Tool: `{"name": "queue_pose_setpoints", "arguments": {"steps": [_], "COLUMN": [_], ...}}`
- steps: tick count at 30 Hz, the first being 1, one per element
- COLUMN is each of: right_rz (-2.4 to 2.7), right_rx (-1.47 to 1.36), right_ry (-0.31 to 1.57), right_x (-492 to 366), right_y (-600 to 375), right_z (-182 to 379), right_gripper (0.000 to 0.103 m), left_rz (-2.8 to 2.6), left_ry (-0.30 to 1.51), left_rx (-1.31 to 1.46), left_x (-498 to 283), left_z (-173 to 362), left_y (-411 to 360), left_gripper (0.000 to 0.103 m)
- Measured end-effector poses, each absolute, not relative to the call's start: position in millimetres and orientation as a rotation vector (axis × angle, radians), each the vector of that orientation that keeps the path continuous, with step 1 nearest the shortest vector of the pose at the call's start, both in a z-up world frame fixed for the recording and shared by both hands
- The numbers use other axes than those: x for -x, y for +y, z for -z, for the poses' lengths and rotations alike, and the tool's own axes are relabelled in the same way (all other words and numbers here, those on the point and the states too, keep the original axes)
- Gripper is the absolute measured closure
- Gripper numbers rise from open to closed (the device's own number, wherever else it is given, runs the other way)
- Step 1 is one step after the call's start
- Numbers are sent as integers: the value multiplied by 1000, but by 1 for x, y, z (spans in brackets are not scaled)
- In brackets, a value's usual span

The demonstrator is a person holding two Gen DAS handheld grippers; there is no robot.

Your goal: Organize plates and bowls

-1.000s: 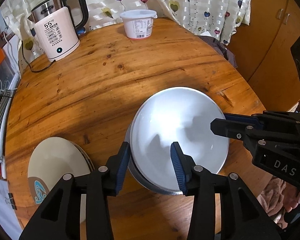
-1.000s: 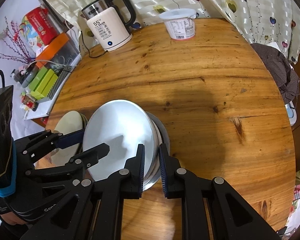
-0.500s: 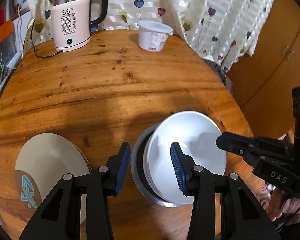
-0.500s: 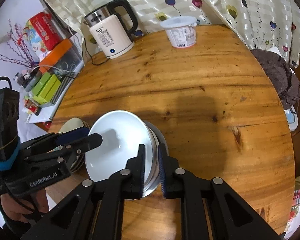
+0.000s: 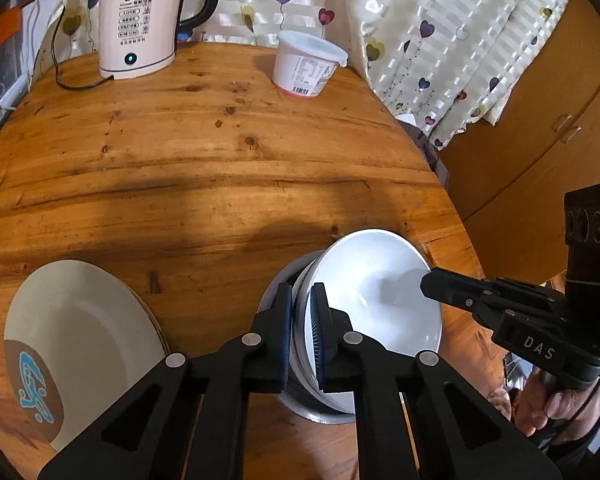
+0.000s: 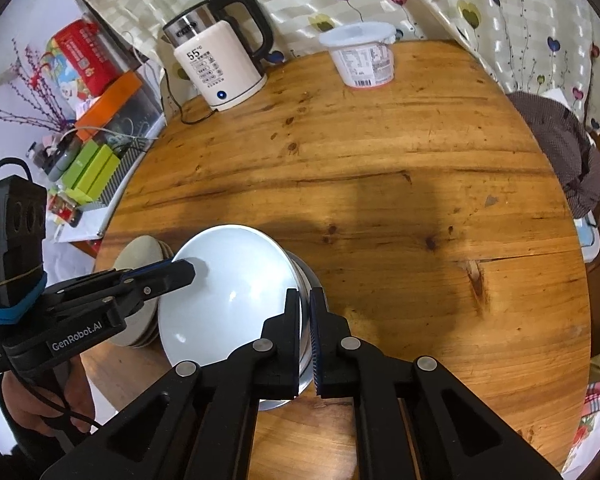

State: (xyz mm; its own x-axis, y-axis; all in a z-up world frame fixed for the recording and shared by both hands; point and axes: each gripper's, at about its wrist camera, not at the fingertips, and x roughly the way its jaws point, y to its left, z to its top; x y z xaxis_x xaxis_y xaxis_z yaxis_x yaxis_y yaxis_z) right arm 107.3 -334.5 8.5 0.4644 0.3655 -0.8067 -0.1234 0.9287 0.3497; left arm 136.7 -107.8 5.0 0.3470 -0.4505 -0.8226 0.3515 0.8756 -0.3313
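The white bowl (image 5: pixel 374 300) sits in the stacked bowls (image 5: pixel 296 344) at the desk's (image 5: pixel 204 168) near edge. Left hand-held gripper (image 5: pixel 300 312) and right hand-held gripper (image 6: pixel 305 312) pinch its opposite rims.

The bowl (image 5: pixel 374 300) sits nested in a stack of bowls on the table (image 5: pixel 204 176), close to its near edge. Seen from the left wrist, the plates (image 5: pixel 80 332) lie on the table well to the left of the bowl, the kettle (image 5: pixel 140 28) stands far behind it at the far left edge, and the tub (image 5: pixel 306 65) stands behind it to the right of the kettle. The left gripper (image 5: pixel 300 332) clasps the bowl's left rim and the right gripper (image 6: pixel 305 332) its opposite rim.
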Motion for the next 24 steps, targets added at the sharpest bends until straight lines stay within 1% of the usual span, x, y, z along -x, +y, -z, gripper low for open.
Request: {"name": "queue_pose_setpoints", "arguments": {"steps": [7,11,19,24], "right_rz": [-304,-312,-300,-292], "right_rx": [-253,-260,-291,-259], "right_ry": [1080,1072,1060,1049], "right_x": [-113,-111,-88,-80], "right_y": [-333,-333,-336,-330], "right_z": [-11,-11,0,-2], "right_gripper": [97,95,94,93], "left_rz": [507,510,522,511], "left_ry": [1128,1111,1064,1053], "left_rx": [60,64,64,29], "left_x": [-136,-136,-132,-129], "left_z": [-4,-3,-4,-2], "left_y": [-113,-112,-110,-116], "left_gripper": [94,94,93,93]}}
